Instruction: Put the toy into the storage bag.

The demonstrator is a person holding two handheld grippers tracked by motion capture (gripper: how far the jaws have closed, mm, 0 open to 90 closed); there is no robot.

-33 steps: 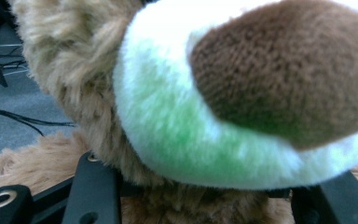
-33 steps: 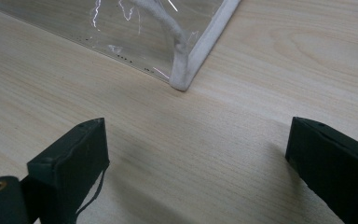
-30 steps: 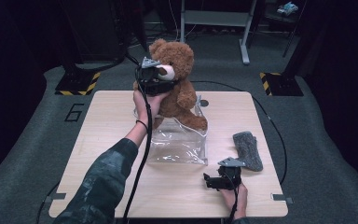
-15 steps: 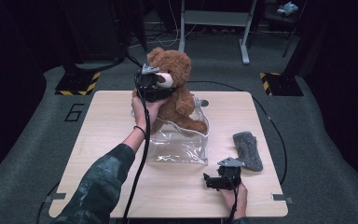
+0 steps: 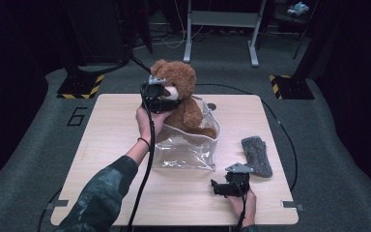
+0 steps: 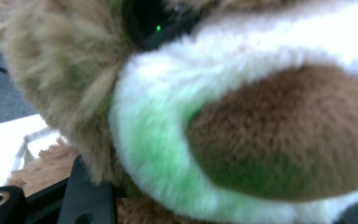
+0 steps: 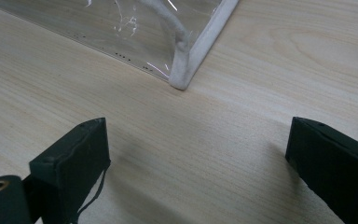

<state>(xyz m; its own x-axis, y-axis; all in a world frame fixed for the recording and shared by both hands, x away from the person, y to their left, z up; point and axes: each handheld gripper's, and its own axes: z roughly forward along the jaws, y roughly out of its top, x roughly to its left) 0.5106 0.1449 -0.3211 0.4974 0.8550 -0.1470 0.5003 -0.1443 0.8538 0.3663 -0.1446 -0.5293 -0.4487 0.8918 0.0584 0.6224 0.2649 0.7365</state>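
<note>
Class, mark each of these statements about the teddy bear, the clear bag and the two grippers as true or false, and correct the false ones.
1. The left gripper is at the teddy bear's head. True.
2. The teddy bear lies flat on the table. False: it sits upright at the mouth of the clear plastic bag.
3. The right gripper's jaws stand open above bare wood. True.
4. The grey sock is inside the bag. False: it lies on the table beside it.

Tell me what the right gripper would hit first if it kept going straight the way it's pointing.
Probably the clear bag. The right gripper has its jaws open over bare table, and the bag's white-edged corner lies just ahead between them, though depth is hard to judge.
</note>
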